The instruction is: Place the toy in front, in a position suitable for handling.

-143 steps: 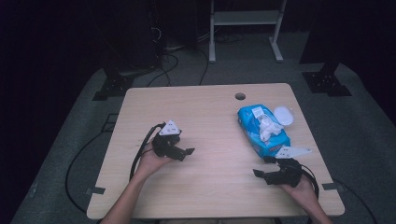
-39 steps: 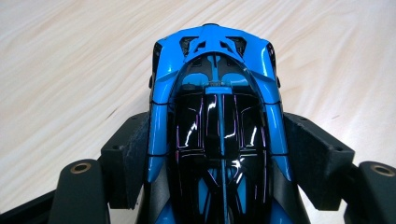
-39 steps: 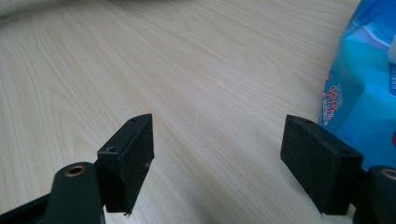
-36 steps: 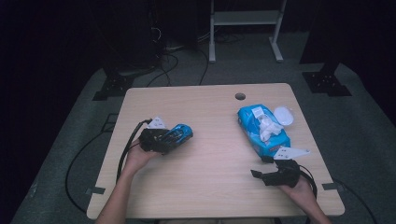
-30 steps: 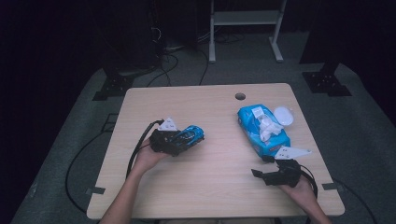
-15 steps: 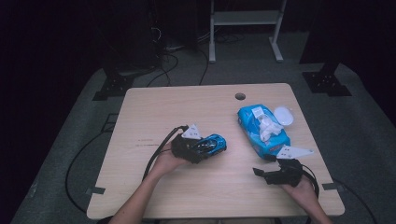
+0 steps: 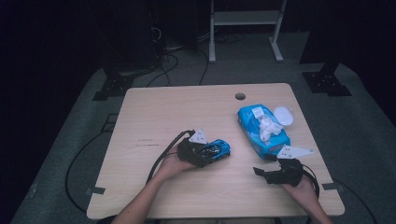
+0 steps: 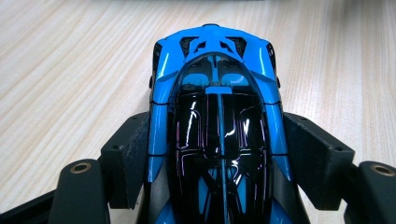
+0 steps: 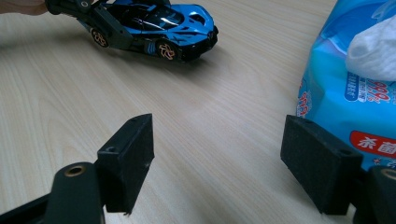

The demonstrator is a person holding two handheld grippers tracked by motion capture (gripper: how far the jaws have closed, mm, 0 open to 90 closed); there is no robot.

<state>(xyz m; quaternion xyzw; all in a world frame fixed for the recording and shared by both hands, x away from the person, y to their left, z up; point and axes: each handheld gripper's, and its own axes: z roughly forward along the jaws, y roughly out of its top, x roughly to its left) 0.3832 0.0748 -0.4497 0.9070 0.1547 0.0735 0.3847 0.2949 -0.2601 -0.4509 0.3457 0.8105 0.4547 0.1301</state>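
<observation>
A light wooden surface (image 7: 187,107) with a round cable hole (image 7: 240,96) is seen at the centre of the frame, set on a grey carpeted floor (image 7: 364,121). A white metal rack (image 7: 245,18) is placed at the upper middle. Black stand bases (image 7: 325,81) and loose cables (image 7: 175,58) are seen against a dark, unlit background.

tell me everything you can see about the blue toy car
The toy car is a small, glossy sports car, bright blue with a black roof and glass, looking like painted metal or plastic. It has dark wheels with coppery spokes. It is upright with its wheels on or close to the wooden table, near the middle, left of the wipes pack. The left gripper has its black pads pressed on both sides of the car, the nose pointing away from the hand.
</observation>
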